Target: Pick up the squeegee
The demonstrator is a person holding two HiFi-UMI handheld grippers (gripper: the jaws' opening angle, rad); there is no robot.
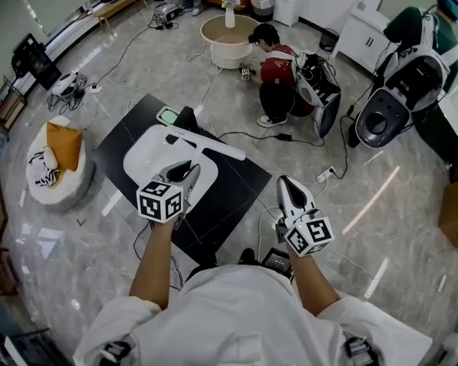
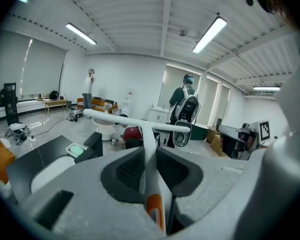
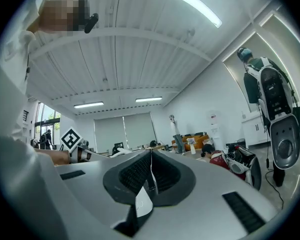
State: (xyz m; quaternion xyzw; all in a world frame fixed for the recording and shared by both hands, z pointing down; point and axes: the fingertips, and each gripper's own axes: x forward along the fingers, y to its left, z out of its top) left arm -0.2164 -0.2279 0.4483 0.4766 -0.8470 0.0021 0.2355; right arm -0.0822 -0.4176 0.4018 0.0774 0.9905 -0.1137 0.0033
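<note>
The squeegee is white and T-shaped, with a long crossbar and a handle that has an orange part near its end. My left gripper is shut on that handle and holds it in the air above a black mat. In the left gripper view the handle runs between the dark pads of the left gripper, and the squeegee's crossbar stands out ahead. My right gripper hangs to the right, apart from the squeegee. In its own view the right gripper is shut, with only a small white slip at the pads' base.
A black mat on the marble floor bears a white rounded fixture and a green dish. A person in red crouches beyond it near a round table. Another person stands at the right. Cables cross the floor.
</note>
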